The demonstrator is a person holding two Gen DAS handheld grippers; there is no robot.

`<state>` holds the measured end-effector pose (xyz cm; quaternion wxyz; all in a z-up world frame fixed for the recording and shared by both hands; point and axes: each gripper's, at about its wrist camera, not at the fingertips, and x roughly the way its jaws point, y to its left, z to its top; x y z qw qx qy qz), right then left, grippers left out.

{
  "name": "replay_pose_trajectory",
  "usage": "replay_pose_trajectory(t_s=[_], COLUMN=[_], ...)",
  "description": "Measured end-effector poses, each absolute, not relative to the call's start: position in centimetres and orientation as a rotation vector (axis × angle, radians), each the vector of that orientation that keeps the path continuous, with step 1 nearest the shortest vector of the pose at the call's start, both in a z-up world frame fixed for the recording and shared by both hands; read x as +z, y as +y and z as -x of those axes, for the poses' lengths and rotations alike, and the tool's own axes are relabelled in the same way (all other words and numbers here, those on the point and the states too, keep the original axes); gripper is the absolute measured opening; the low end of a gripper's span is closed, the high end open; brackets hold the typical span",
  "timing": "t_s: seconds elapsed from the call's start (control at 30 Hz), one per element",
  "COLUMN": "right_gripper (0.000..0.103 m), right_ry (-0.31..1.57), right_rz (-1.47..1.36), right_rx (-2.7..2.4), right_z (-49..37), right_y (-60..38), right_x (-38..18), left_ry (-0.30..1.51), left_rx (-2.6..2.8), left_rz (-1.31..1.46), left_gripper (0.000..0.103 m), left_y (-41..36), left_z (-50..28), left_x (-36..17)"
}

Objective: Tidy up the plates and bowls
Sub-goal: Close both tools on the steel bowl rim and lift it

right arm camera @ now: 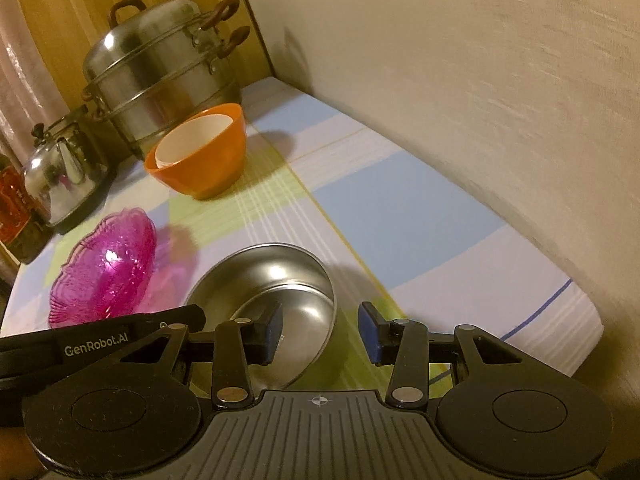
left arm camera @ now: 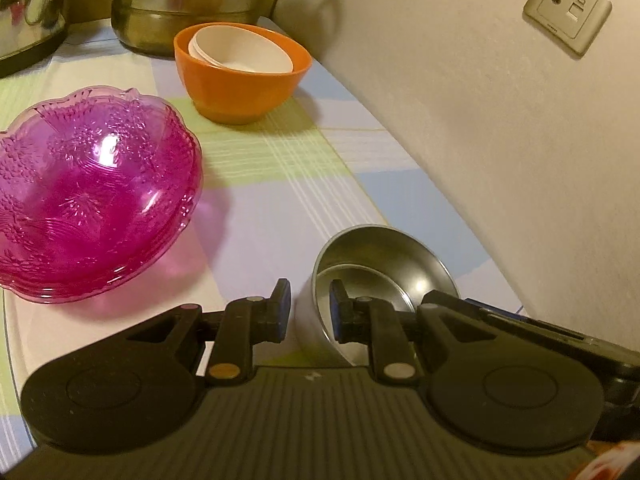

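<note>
Pinching the near wall of the steel bowl [left arm camera: 384, 276] with the left gripper [left arm camera: 309, 312], one pad inside, one outside. Right gripper [right arm camera: 320, 330] spread over the bowl's right rim, gripping nothing. Could slip or tip on that thin one-sided pinch and clang down. Further left, pink glass bowls [left arm camera: 92, 196]; farthest, orange bowl [left arm camera: 240, 72] holding white ones.
</note>
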<state>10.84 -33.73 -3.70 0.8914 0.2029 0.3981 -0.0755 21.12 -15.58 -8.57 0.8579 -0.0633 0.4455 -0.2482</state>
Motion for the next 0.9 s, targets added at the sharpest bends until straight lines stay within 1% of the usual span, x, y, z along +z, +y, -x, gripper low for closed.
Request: replay_pose_trajectory(t_s=[0.53,0.6,0.67,0.9], right_gripper=[0.042,0.039,0.032,0.022], right_ry=[0.842,0.847,0.851,0.853], right_rz=[-0.426,-0.424,-0.423,-0.415], right_rx=[-0.173,-0.176,-0.179,-0.175], right_z=[-11.5,-11.6,-11.7,-11.7], right_y=[-33.6,-33.6,-33.6,-33.5], right_x=[-4.6,-4.7,-4.8,-5.0], left_ry=[0.953,0.957,0.959,0.970], left_rx=[-0.519,-0.519,-0.518,-0.525], left_rz=[0.152,0.151,0.148,0.147], left_gripper=[0.017,0.017,0.017,0.015], left_y=[-15.8,-15.8,-15.8,-16.0], left_z=[-21.6,-21.5,-21.6,-21.7], left_x=[-9.2,-9.2,-9.3,-9.8])
